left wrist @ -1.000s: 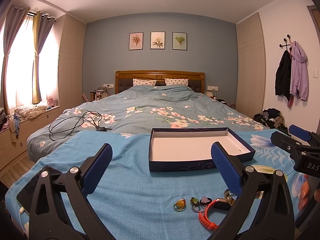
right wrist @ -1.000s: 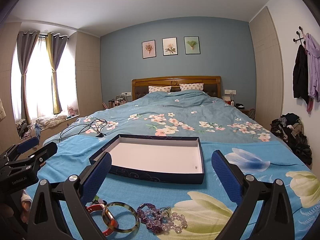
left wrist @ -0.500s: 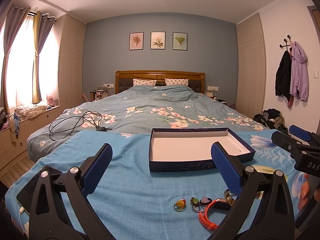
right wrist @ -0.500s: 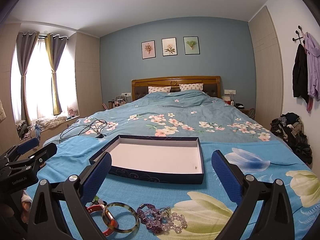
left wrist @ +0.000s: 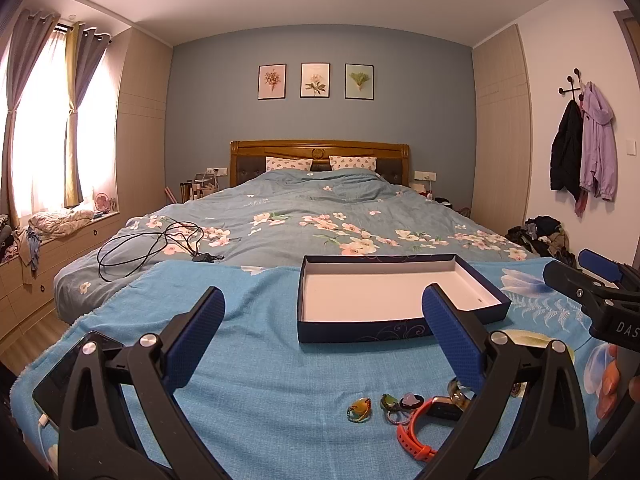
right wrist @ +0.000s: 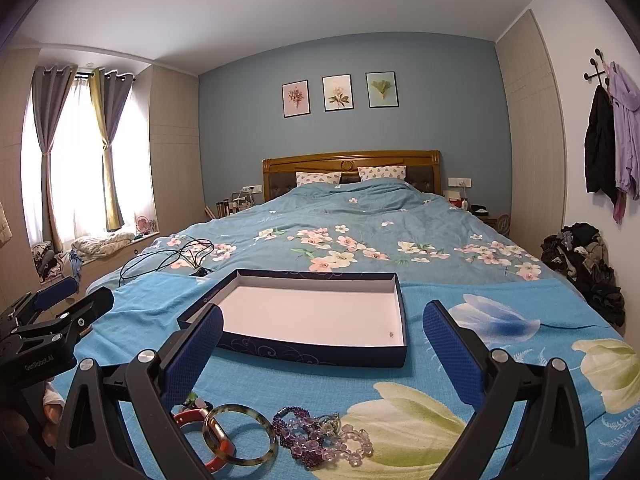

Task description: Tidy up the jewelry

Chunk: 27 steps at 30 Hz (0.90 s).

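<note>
A shallow dark-blue box [left wrist: 396,330] [right wrist: 312,350] with a white inside lies empty on the blue cloth. Jewelry lies near the front edge: small rings [left wrist: 360,409], an orange band watch [left wrist: 414,432], a mottled bangle [right wrist: 240,436], purple and clear bead bracelets [right wrist: 320,438]. My left gripper [left wrist: 324,328] is open and hovers above the cloth left of the jewelry. My right gripper [right wrist: 322,336] is open above the bangle and beads. Each gripper shows at the other view's edge, the right gripper [left wrist: 592,292] and the left gripper [right wrist: 52,320].
A phone [left wrist: 60,376] with a white cable lies at the cloth's left edge. A black cord [left wrist: 152,244] is coiled on the flowered duvet behind. Clothes are piled on the floor [right wrist: 588,264] to the right, and coats hang on the wall [left wrist: 584,148].
</note>
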### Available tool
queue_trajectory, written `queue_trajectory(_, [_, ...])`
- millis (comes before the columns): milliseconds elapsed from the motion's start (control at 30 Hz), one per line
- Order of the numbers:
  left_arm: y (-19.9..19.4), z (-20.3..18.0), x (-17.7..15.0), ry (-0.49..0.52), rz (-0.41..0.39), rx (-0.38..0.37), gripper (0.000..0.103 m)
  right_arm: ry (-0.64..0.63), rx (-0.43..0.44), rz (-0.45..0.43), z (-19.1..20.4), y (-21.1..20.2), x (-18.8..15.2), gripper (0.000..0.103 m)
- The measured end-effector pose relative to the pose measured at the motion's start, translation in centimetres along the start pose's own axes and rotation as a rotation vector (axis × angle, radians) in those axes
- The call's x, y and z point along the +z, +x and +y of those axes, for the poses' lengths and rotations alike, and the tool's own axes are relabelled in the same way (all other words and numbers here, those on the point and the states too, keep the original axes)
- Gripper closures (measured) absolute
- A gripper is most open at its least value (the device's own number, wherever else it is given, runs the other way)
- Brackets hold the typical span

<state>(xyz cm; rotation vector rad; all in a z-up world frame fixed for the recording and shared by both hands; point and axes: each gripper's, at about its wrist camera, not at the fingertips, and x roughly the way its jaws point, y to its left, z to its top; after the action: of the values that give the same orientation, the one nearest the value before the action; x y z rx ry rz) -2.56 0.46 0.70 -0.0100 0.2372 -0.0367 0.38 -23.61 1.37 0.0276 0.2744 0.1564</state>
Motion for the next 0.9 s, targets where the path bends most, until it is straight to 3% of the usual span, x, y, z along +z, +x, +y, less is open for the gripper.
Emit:
queue_trajectory(467, [0.5,0.2,-0.1,0.005,0.030,-0.017,0.006,0.002,-0.002,0.044,-0.3,0.4,-0.4,0.006])
queue_trajectory(600, [1.5,0.2,-0.6,0.002,0.111,-0.118,0.006,-0.014,0.007,0.110,-0.4,1.2,-0.9,0.006])
queue_trajectory(767, [3.2,-0.6,-2.3,0.039,0.243,-0.169,0.006,-0.026,0.043,0.241,-0.5,2.8,-2.2,0.008])
queue_trajectory(900, [4.3,-0.9,-3.5,0.054,0.332,-0.230,0.015,-0.011,0.123,0.331,-0.5,3.4,-3.3,0.024])
